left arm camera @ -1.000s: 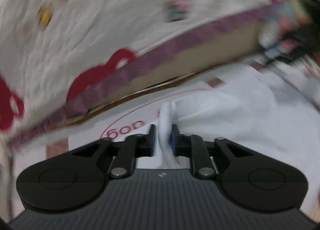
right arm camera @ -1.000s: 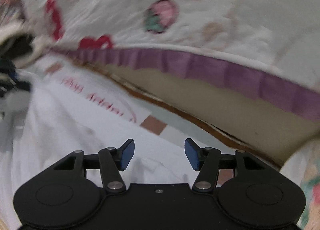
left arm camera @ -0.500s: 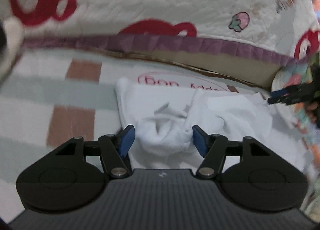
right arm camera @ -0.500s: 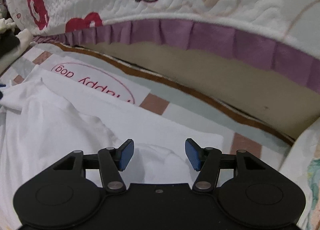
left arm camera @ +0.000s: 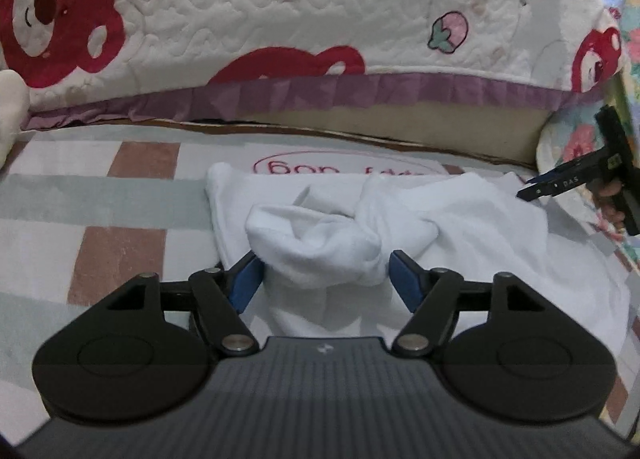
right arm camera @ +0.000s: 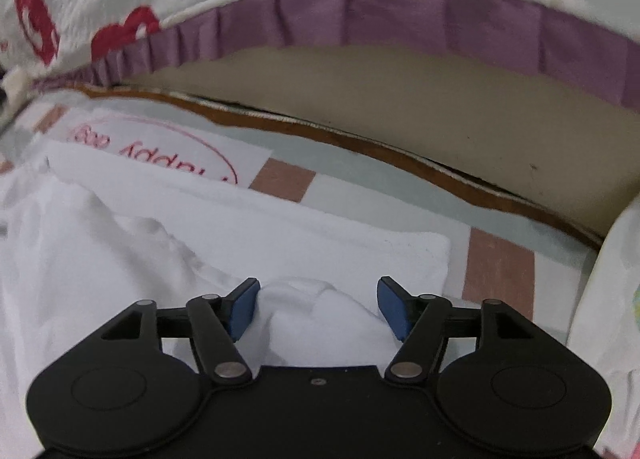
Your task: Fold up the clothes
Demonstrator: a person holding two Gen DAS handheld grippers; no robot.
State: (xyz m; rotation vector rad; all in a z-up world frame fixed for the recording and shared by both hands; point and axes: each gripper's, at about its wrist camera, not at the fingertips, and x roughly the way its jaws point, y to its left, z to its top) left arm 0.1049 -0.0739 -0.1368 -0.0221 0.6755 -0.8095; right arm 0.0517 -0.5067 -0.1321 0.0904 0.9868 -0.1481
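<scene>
The white garment [left arm camera: 400, 227] lies crumpled on the checked mat [left arm camera: 96, 219], near its far edge below the quilted bear-print cover [left arm camera: 320, 11]. Left gripper [left arm camera: 325, 273]: jaws opening, a bunched fold between the pads, unpressed. Right gripper [right arm camera: 318, 305]: jaws opening, straddling a raised fold without clamping it.

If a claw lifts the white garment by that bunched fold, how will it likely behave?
The white garment will probably be floppy: it lies in soft, slumped wrinkles. It looks light, thin cloth, so the rest would likely drape and trail. The bunch sits loose between the opening left claw pads, so it may unfold when raised.
</scene>
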